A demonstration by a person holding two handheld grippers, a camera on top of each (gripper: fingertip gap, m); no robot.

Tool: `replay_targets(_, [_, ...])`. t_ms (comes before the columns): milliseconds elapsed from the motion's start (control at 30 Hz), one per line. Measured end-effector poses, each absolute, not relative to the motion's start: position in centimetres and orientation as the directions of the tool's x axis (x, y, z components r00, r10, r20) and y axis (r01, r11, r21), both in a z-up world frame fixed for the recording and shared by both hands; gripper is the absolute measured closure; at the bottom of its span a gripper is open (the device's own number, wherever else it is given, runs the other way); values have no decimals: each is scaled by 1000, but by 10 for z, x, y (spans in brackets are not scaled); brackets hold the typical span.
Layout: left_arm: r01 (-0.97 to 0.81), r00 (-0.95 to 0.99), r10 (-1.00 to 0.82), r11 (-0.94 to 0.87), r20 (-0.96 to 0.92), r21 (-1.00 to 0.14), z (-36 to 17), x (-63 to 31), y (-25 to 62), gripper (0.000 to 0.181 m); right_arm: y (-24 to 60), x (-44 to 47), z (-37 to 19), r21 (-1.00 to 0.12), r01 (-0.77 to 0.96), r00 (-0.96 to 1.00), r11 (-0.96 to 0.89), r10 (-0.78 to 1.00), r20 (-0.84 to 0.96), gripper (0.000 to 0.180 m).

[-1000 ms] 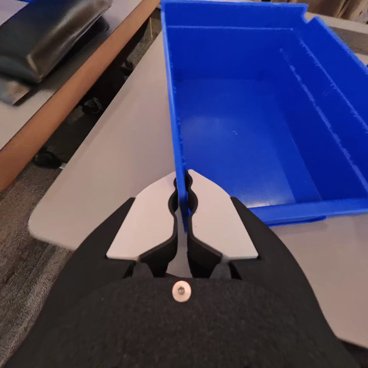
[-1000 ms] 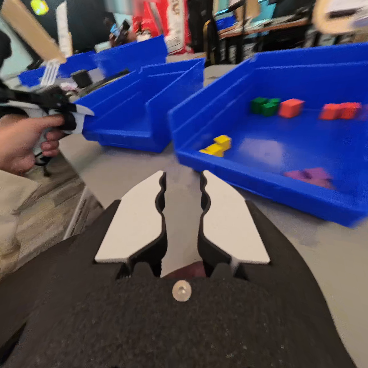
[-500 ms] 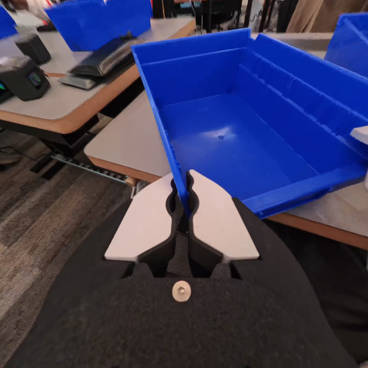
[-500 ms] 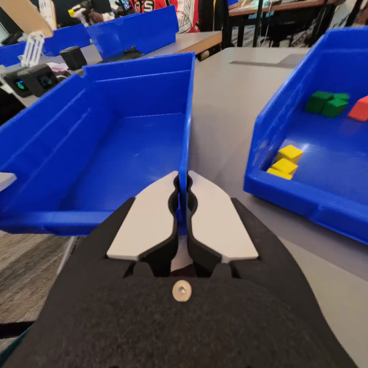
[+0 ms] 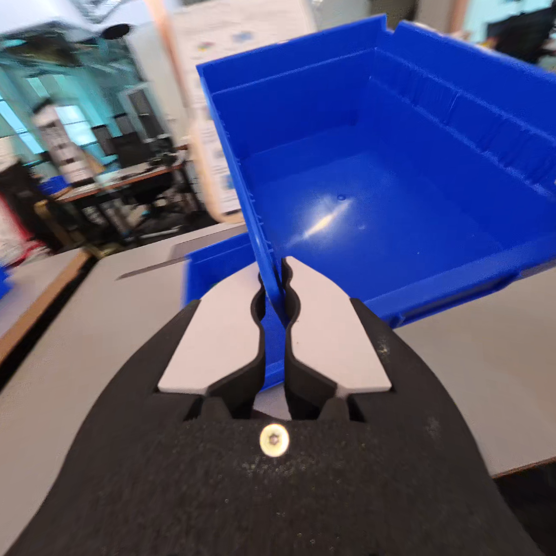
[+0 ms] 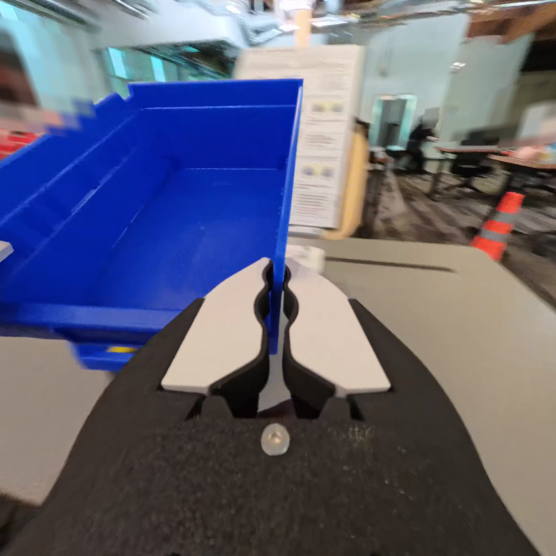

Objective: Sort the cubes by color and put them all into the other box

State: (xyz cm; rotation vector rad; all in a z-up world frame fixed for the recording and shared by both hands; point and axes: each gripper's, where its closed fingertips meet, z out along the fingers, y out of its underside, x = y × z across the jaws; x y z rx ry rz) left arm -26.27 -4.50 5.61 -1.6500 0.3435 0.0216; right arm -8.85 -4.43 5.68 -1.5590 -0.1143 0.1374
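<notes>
Left wrist view: the left gripper (image 5: 275,281) stays clamped on the empty blue box (image 5: 391,192), which now fills the upper right, lifted off the grey table (image 5: 90,331) over a second box (image 5: 210,264). Right wrist view: the right gripper (image 6: 278,275) pinches the opposite wall, box at centre left, so it's probably being carried; no cubes clearly visible.

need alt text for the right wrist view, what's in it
The right gripper is shut on the right side wall of an empty blue bin, held tilted above a grey table. An orange traffic cone stands in the blurred room behind.
</notes>
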Motion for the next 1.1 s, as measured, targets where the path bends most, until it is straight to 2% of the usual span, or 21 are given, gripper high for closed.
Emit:
replay_targets(133, [-294,852,-483,-120,-203,-948,6,-89,-3,174,-54,83,18,-992,-91,988,-88,-130,-79,176])
replay_targets(233, [-289,802,-586,-213,-115,-933,-42,7,22,175,-59,171,-20,-964,-245,933,-105,-297,-205,174])
replay_targets(333, [-298,770,-635,-283,-54,-912,-83,69,32,175,-60,230,-46,-955,-259,878,-144,-448,-171,174])
replay_targets(467, [-340,747,-662,-311,-54,-888,-117,96,32,173,-55,265,-84,-915,-352,847,-199,-484,-221,174])
replay_targets(533, [-405,721,-682,-268,-125,-874,-126,94,31,170,-51,270,-105,-887,-389,842,-250,-486,-233,175])
replay_targets(567, [-445,711,-681,-243,-176,-862,-128,88,29,166,-47,268,-113,-870,-408,848,-277,-469,-248,175])
replay_targets(600, [-475,700,-679,-211,-221,-854,-124,77,25,149,-46,265,-118,-852,-428,848,-302,-461,-262,174])
replay_targets(633, [-492,690,-676,-174,-260,-853,-114,60,18,136,-49,267,-115,-849,-435,836,-300,-485,-257,163])
replay_targets(667, [-493,688,-666,-138,-288,-859,-100,35,11,143,-55,267,-103,-867,-420,821,-268,-520,-237,145])
replay_targets(700, [-478,700,-646,-107,-305,-872,-83,4,3,152,-60,258,-80,-904,-373,826,-209,-519,-221,143])
replay_targets(733, [-454,723,-620,-94,-305,-886,-67,-34,-3,152,-61,235,-51,-941,-313,853,-129,-474,-219,143])
replay_targets(800, [-390,787,-565,-142,-249,-910,-47,-119,-11,151,-52,143,-1,-975,-224,952,-9,-215,-217,143])
replay_targets(867, [-299,873,-460,-248,-160,-921,-44,-211,-8,140,-36,17,9,-982,-184,974,-48,125,-189,140])
replay_targets(933, [-187,952,-294,-343,-84,-920,-56,-298,4,132,-24,-104,-25,-973,-123,901,-193,390,-191,131])
replay_targets(1000, [-75,986,-166,-398,-8,-914,-75,-358,14,128,-7,-174,-68,-958,-44,882,-284,440,-171,126])
replay_targets(1100, [3,990,-121,-467,67,-884,-110,-388,30,129,27,-193,-91,-969,-7,942,-247,322,-89,127])
